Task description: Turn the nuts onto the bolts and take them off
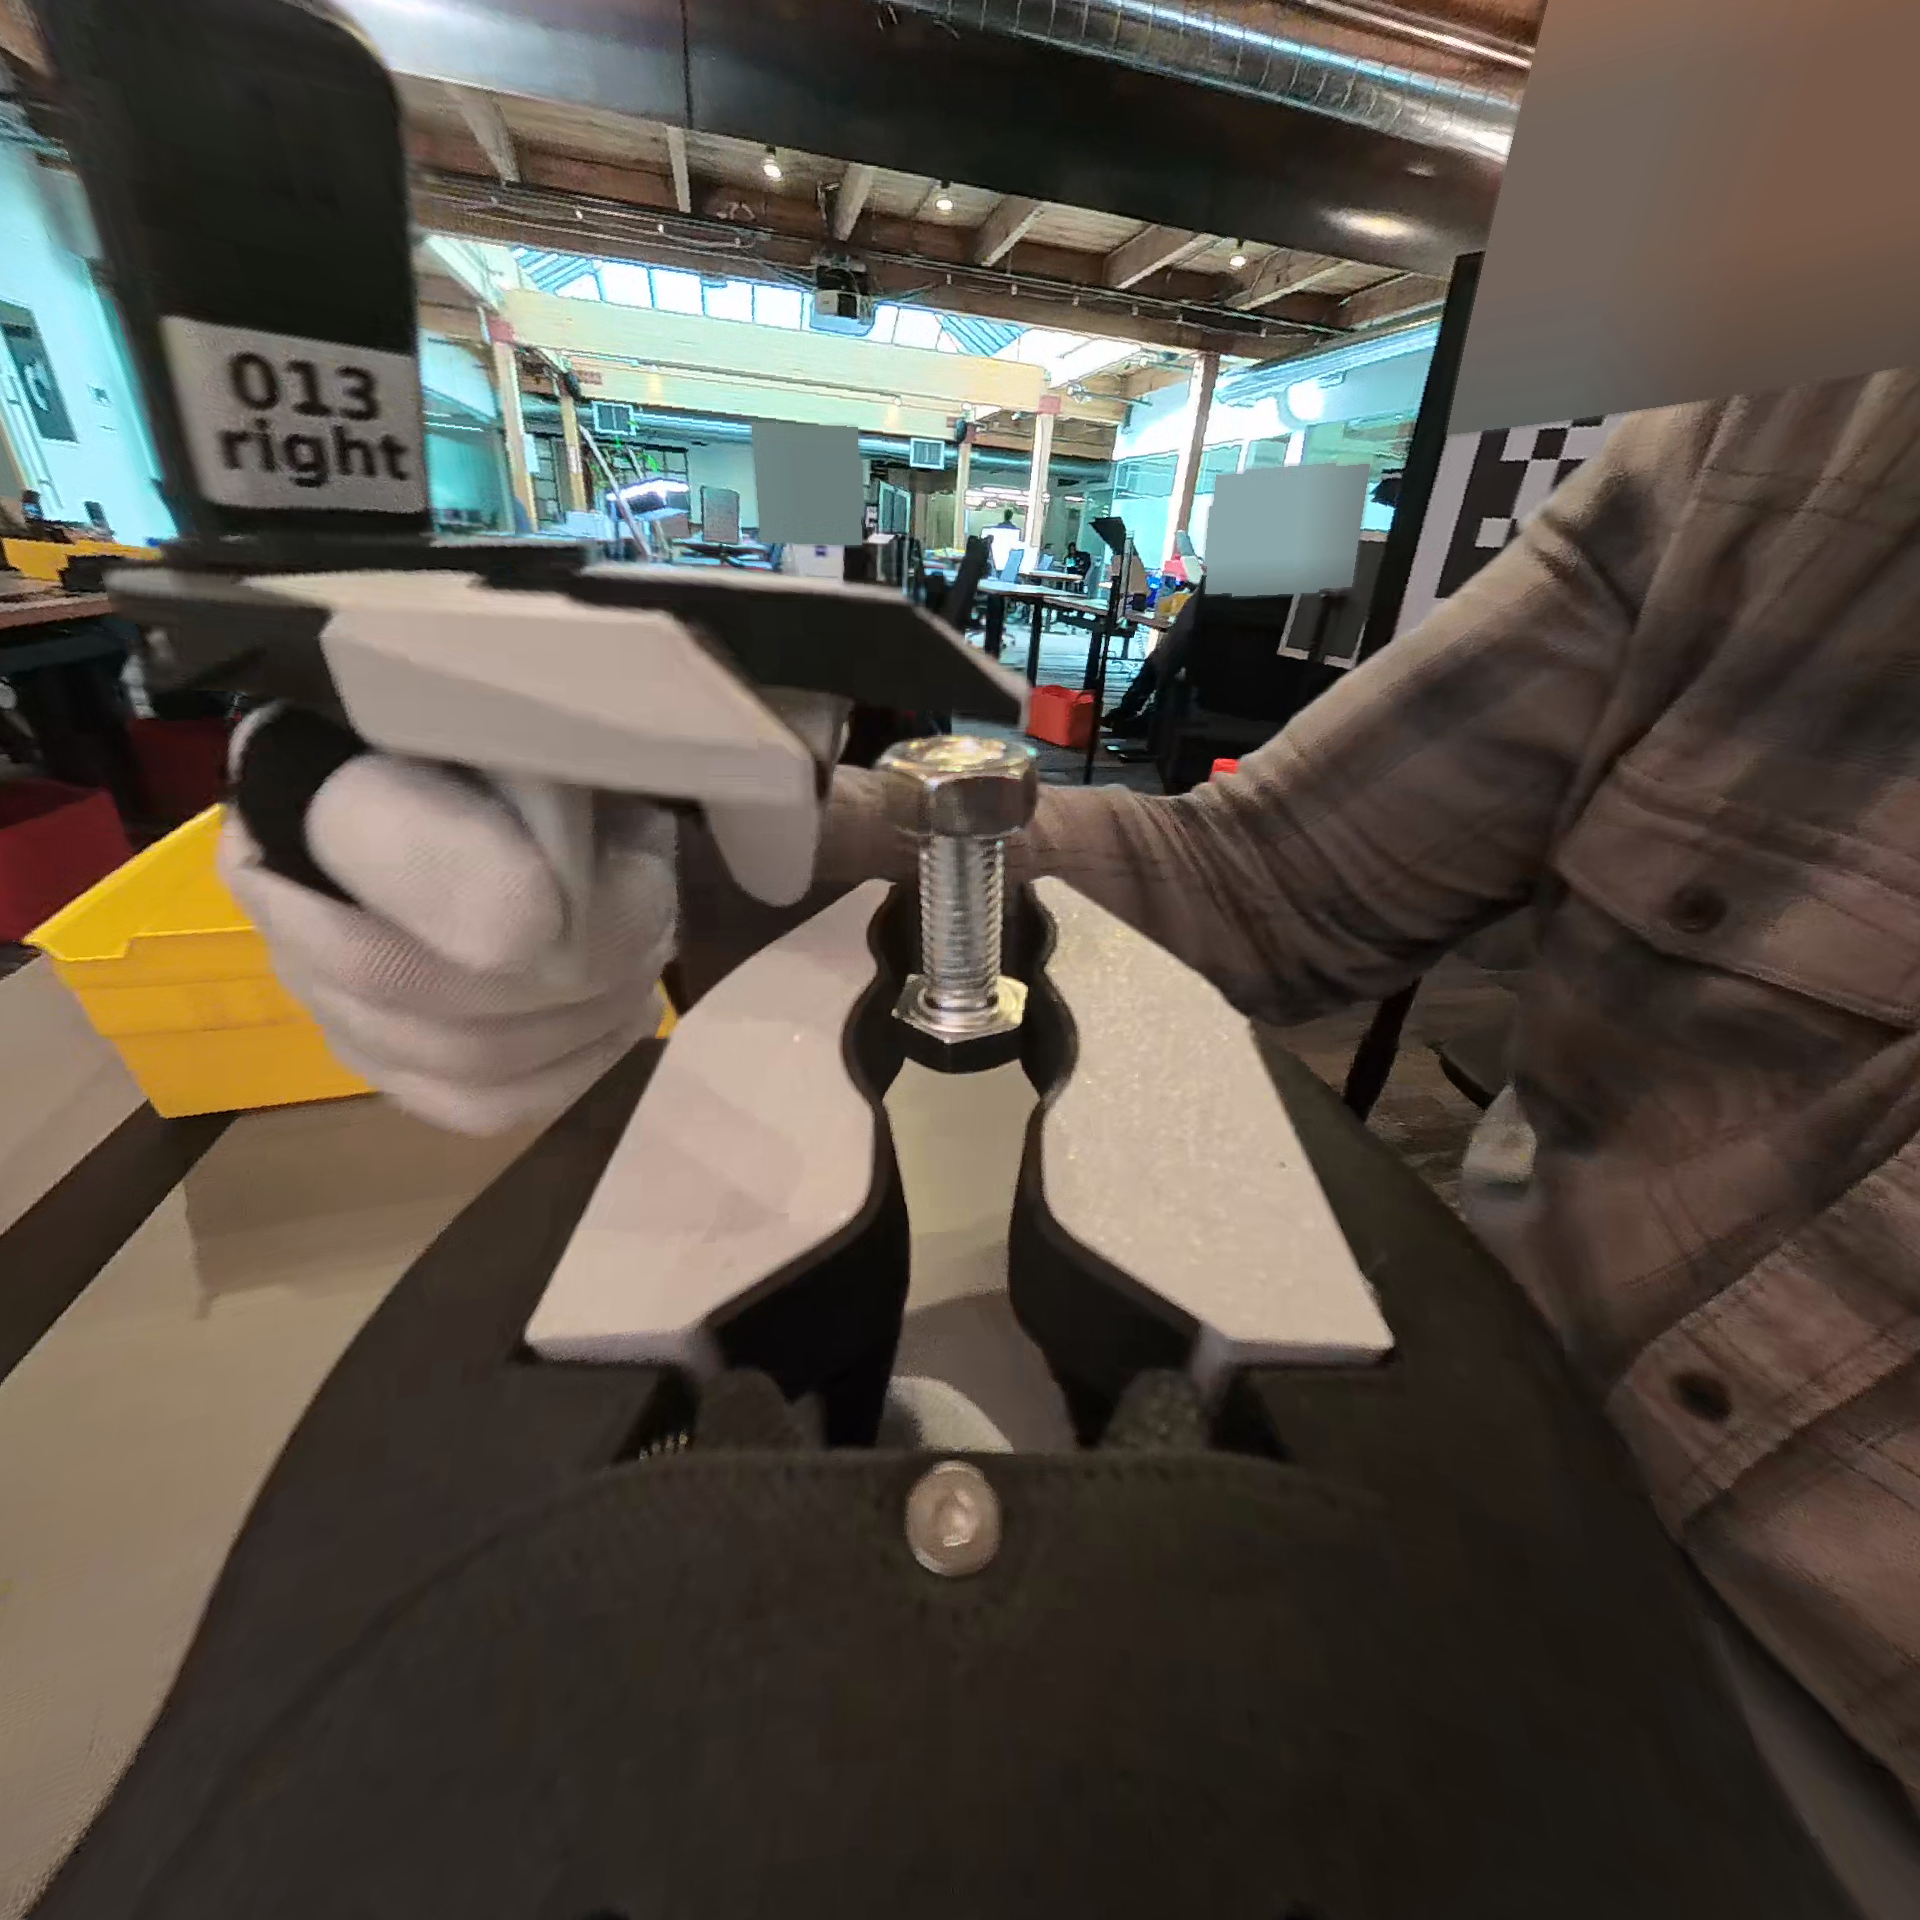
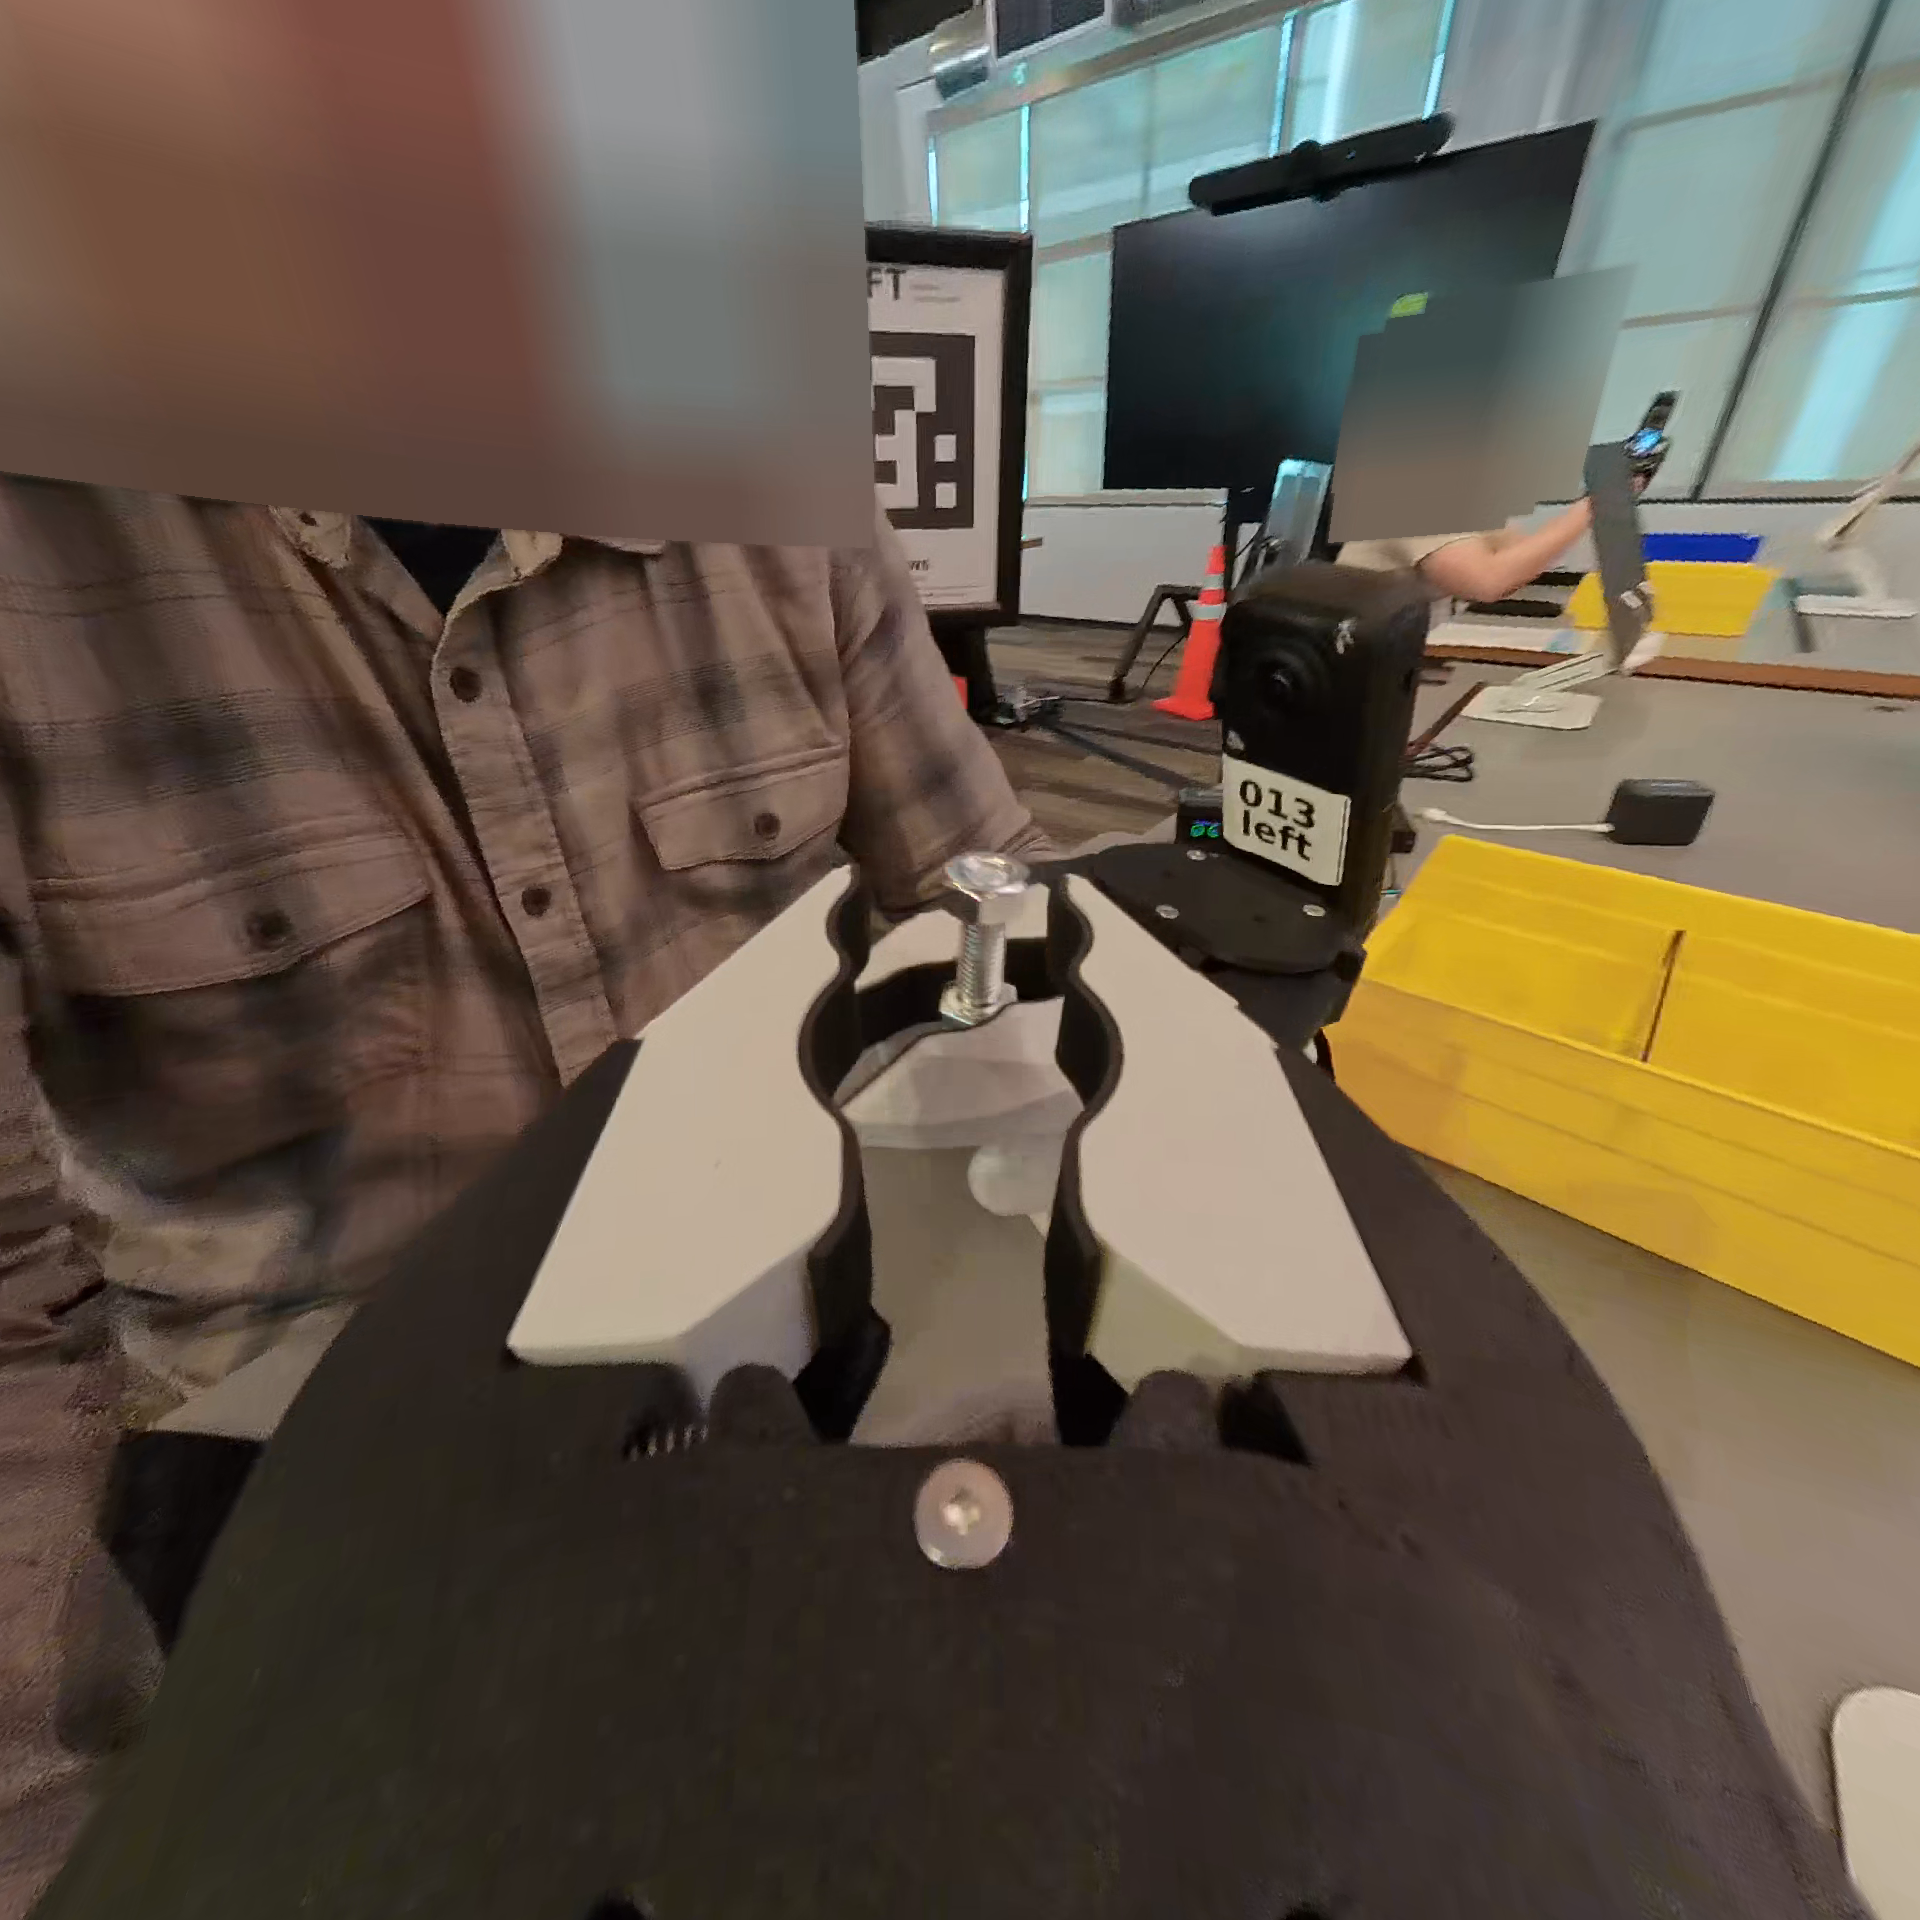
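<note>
gripping a hex nut with the bolt standing in it, left gripper (image 1: 961,997) up off the desk (image 1: 125,1351).

left jaws are nearly closed, pinching the hex nut (image 1: 961,1013) between the black pads near their tips; the bolt (image 1: 958,862) rises upright from the nut with its hex head at 12 o'clock and bare thread showing between head and nut. in the left wrist view the right gripper (image 1: 810,821) comes in from 9 o'clock, held by a white-gloved hand (image 1: 447,935), its tip just beside the bolt head. in the right wrist view the right gripper (image 2: 954,894) has its jaws parted wider than the bolt head (image 2: 985,878), which sits between the tips without clear contact. a yellow bin (image 2: 1662,1049) rests on the desk at 3 o'clock in that view.
</note>
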`<state>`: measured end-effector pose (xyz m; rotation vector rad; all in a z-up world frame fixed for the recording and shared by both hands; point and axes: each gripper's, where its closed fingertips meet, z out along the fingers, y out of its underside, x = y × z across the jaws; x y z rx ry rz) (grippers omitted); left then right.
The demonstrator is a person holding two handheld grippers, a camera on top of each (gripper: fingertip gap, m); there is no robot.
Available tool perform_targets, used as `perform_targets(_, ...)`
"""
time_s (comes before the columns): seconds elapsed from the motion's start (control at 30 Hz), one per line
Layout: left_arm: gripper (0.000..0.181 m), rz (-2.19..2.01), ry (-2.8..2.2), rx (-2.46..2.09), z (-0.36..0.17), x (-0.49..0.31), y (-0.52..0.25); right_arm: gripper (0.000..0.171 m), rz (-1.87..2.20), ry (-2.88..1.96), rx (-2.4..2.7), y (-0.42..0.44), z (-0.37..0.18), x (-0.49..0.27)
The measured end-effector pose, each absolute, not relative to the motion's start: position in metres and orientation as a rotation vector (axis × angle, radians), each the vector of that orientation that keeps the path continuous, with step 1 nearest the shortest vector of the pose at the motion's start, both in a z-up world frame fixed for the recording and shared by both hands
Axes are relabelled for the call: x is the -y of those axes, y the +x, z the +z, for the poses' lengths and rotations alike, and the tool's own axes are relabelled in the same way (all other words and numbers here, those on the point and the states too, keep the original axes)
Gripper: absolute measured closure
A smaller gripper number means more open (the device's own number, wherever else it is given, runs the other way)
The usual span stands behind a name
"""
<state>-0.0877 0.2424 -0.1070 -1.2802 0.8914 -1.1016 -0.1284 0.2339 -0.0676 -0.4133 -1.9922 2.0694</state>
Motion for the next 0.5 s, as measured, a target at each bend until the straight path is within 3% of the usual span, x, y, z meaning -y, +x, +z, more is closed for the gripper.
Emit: perform_targets(0.5, 0.162, -1.131, -1.29, -0.914, -0.116, -0.243, -0.089, 0.154, 2.235, -0.19, 2.069, -0.135, -0.081, -0.226)
